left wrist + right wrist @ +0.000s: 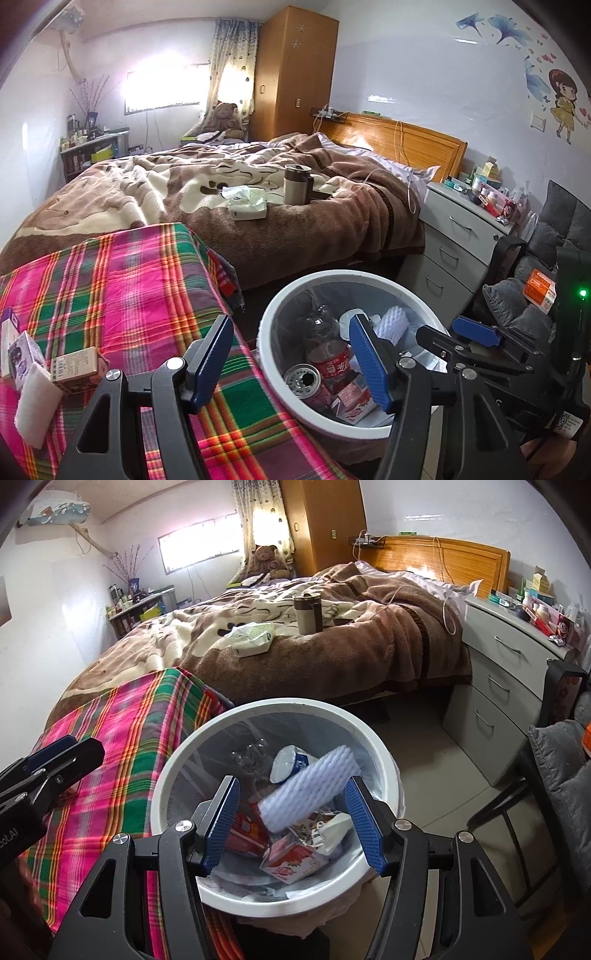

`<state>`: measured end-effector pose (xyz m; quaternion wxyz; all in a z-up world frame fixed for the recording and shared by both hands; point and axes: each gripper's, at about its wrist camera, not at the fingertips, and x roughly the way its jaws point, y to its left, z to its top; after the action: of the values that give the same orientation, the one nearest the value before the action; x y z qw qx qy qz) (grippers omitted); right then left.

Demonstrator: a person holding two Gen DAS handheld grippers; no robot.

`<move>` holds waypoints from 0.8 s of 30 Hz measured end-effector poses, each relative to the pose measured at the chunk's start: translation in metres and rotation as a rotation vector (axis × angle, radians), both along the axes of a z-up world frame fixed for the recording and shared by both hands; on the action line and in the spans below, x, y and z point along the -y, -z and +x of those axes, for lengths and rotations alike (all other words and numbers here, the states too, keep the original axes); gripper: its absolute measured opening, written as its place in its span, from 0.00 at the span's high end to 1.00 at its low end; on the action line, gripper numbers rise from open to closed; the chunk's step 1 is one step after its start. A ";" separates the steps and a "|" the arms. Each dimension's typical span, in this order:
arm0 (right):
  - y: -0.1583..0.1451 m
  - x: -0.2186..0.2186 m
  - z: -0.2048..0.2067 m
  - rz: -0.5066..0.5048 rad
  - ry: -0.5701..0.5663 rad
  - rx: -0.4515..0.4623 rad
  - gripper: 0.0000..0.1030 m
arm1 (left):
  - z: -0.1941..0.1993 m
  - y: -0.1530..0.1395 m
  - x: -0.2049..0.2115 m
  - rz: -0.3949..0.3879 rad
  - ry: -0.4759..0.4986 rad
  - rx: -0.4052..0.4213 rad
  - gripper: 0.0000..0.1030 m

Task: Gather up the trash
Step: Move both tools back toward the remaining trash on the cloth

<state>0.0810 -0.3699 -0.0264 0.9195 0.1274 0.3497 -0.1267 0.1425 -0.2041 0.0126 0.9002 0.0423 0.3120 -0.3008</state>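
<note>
**Both grippers open above the trash bin**

The right gripper (pixel 291 823) hangs over the white trash bin (pixel 373 738), and its jaws stand well apart with nothing pressed between the blue pads. In the gap between them, but lower, inside the bin, lies a white ribbed foam roll (pixel 306 786). It is tilted, with its far end toward the right pad; its outline is a little blurred, so I cannot tell if it rests there or is in the air. Under the roll, close to the near rim, lies a pink and white carton (pixel 291 864). Just beside the left pad there is a red package (pixel 245 830). Beyond the roll, farther from the jaws, a white and blue cup (pixel 288 762) and a clear plastic bottle (pixel 251 757) lie in the bin.

The left gripper (pixel 291 360) is also open and holds nothing. Its left pad stands above the plaid cloth (pixel 129 280), and its right pad stands above the inside of the bin, so the bin's near rim passes between the jaws. A red can (pixel 328 360) and a round metal lid (pixel 303 376) lie in the bin between the pads, nearer to the right one.

To the left of the left jaws, on the plaid cloth, remain a brown carton (pixel 77 367), a purple box (pixel 24 354) and a white foam piece (pixel 37 402), all touching one another.
</note>
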 end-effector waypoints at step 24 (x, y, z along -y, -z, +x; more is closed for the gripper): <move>-0.012 -0.071 0.013 0.008 -0.165 0.095 0.41 | -0.015 -0.012 -0.101 -0.004 -0.181 0.045 0.37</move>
<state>0.0936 -0.2994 -0.0142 0.9417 0.1079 0.3156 -0.0431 0.1273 -0.1032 0.0245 0.9306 0.0190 0.2937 -0.2178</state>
